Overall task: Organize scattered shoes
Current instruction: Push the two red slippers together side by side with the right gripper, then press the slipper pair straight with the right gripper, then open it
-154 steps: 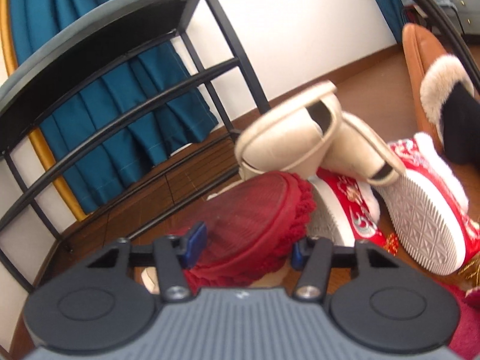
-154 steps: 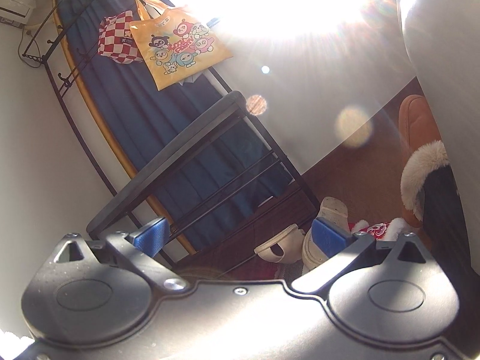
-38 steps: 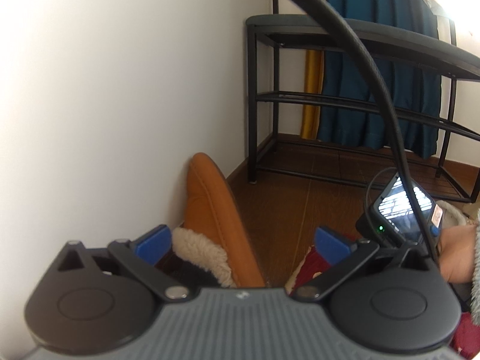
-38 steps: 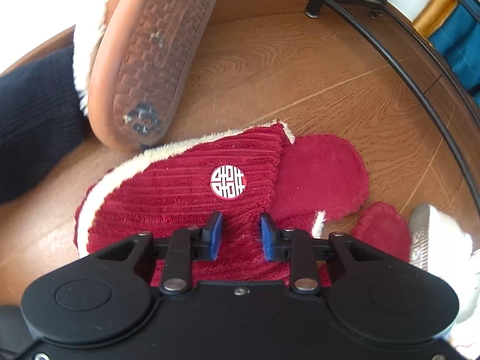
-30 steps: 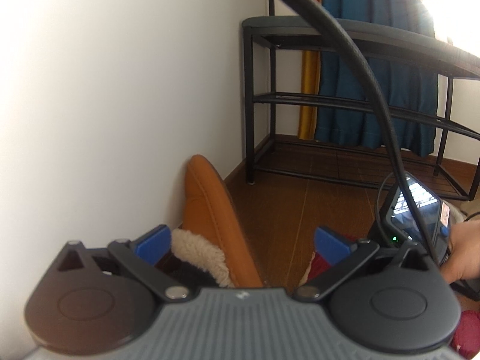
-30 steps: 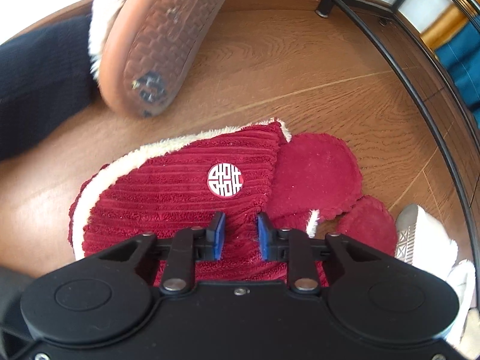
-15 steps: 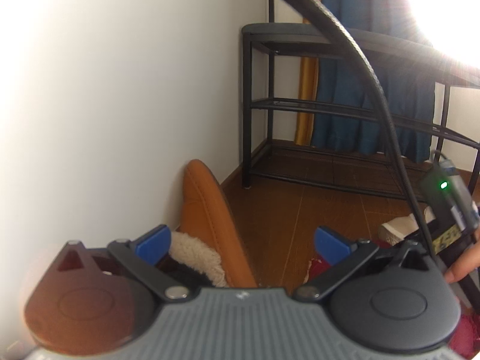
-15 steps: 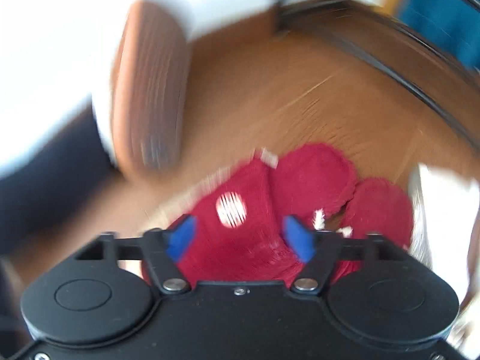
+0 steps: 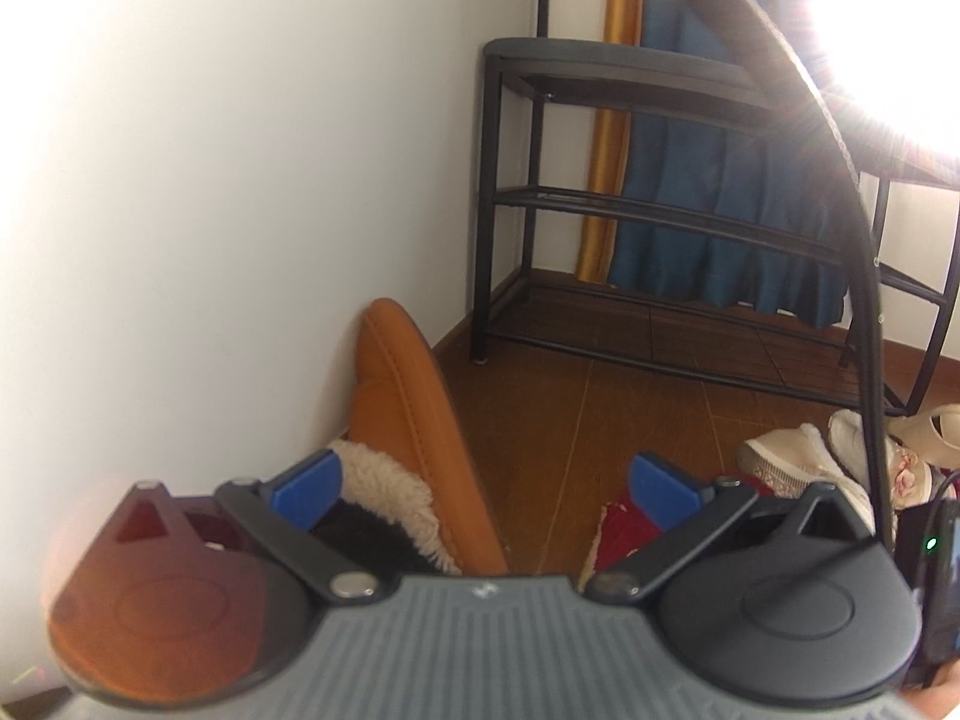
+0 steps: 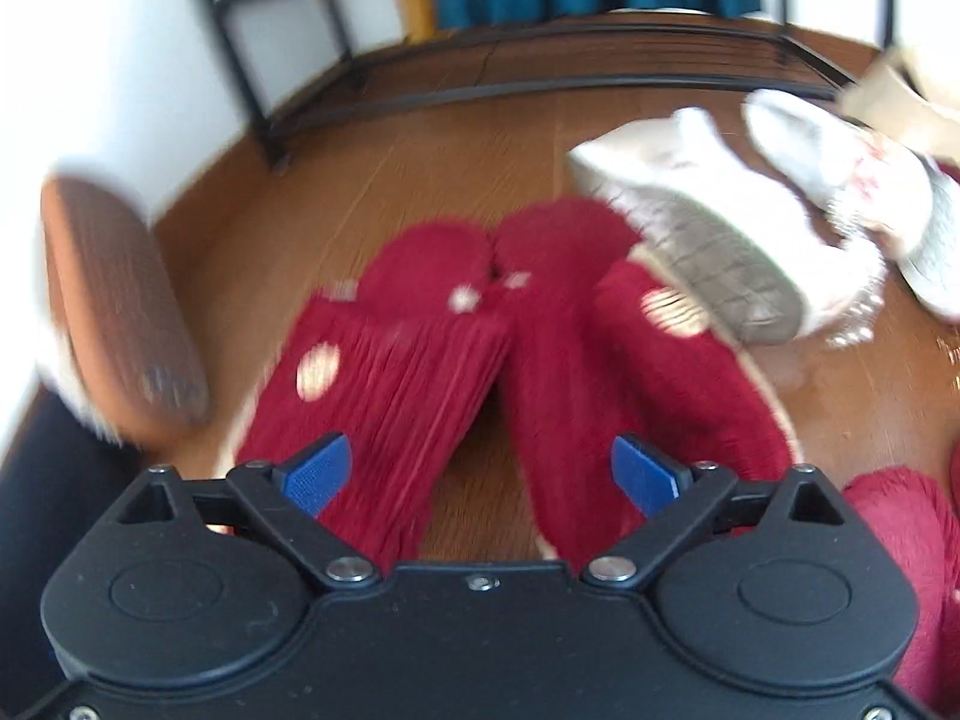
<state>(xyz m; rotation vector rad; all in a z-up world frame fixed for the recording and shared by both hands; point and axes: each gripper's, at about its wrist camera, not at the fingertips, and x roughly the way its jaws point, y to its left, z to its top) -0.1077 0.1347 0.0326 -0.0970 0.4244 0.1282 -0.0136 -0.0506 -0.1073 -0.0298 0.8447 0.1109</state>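
Two red corduroy slippers lie side by side on the wood floor, the left one [image 10: 384, 378] and the right one [image 10: 654, 372]. My right gripper [image 10: 480, 474] is open and empty just above them. A white fluffy slipper [image 10: 708, 222] lies sole-up behind them, with another white one [image 10: 852, 180] beyond. My left gripper [image 9: 486, 489] is open and empty, held above the floor near the wall. An orange fur-lined slipper [image 9: 408, 414] with a dark sock in it stands under its left finger. A corner of a red slipper [image 9: 624, 528] shows by its right finger.
A black metal shoe rack [image 9: 660, 192] stands against the wall by a blue curtain [image 9: 720, 228]. A black cable [image 9: 864, 300] crosses the left wrist view. A beige shoe [image 9: 936, 432] lies near the rack. The orange slipper's sole [image 10: 120, 312] is at the left.
My right gripper has opened, let go of the red slipper and pulled back, so both red slippers now lie side by side. My left gripper has barely moved.
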